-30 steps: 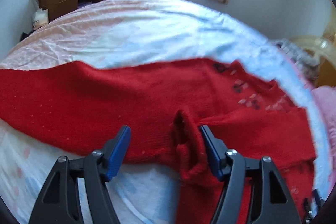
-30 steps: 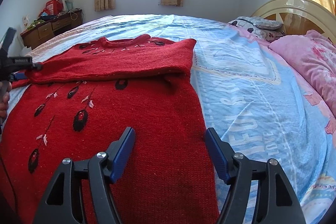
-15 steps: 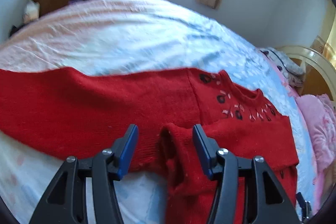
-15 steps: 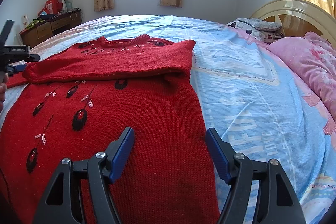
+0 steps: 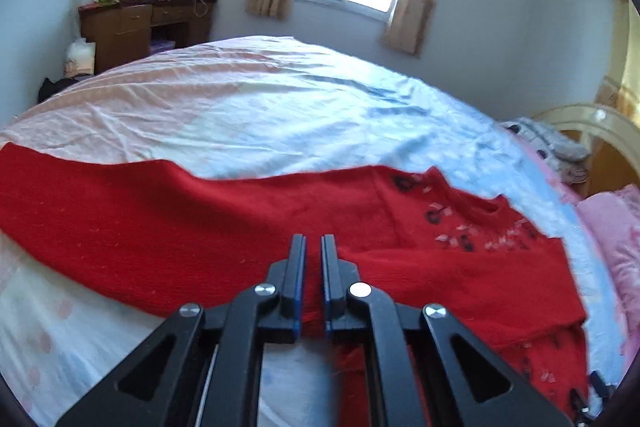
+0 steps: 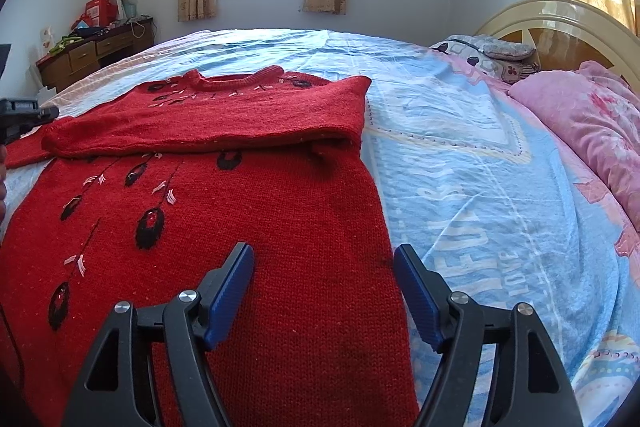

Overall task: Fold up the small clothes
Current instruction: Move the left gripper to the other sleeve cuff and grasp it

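On the near left half of the bed [image 6: 460, 131], a red sweater [image 6: 248, 219] is lying flat, one sleeve already folded across its chest.
Soft, limp knit — the left gripper [image 5: 313, 247] has just been closing and is pinching that sleeve's cuff; the right gripper [image 6: 324, 267] is hovering open over the hem — edges are offering the best hold.

Both tools share one build: the left gripper [image 5: 313, 247] and right gripper [image 6: 324, 267] have glossy black plastic arms with triangular cut-outs, silver round screws at the pivots, and blue ribbed pads on the inner finger faces.
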`<state>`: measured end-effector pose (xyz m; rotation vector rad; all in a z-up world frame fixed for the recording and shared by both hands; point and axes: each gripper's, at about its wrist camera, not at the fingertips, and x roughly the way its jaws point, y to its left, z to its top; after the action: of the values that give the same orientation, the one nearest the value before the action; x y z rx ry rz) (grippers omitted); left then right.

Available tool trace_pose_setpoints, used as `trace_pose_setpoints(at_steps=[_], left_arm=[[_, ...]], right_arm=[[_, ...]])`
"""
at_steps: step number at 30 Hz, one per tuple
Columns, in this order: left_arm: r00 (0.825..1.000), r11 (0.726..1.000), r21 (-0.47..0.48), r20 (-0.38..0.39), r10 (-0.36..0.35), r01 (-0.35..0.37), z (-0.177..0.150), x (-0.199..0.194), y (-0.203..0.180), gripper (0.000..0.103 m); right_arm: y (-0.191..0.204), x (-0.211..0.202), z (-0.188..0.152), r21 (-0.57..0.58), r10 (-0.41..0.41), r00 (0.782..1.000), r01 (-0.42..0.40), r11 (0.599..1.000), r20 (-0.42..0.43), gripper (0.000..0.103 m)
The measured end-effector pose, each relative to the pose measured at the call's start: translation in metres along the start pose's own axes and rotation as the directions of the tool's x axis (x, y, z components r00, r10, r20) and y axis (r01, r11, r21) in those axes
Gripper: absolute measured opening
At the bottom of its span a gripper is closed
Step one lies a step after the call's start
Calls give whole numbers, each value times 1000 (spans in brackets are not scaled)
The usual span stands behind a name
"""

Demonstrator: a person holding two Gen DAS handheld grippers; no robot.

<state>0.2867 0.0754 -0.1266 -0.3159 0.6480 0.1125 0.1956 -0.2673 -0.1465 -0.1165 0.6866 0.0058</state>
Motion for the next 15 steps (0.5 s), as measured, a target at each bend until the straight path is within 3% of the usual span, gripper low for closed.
trace_pose_setpoints(at_steps=[3,6,8,10,12,15], left_arm=[[996,999,-31,-88,9,-12,-3,14,9,12],[997,999,-43,-81,5,-9,-4,4,13,21],[998,999,-38,-58,23,-25,-3,-3,13,57],[998,998,-36,-23,51,-52,-3,-11,9,72],[998,999,-16,-24,50,-50,-5,-10,4,73],[997,999,17,-69,45,-44,-10,-8,0,73]], right_arm=[[-2,-1,2,8,10,1000,-10,1000,-7,73],[-7,-10,18,39,75,997,-74,996,-20,73],[-9,-17,36,43,102,995,-102,994,16,73],[-5,-15,58,9,95,994,-95,995,49,73],[-1,-2,78,-8,108,992,-108,994,66,73],[6,37,93,-27,159,987,-159,987,3,73]])
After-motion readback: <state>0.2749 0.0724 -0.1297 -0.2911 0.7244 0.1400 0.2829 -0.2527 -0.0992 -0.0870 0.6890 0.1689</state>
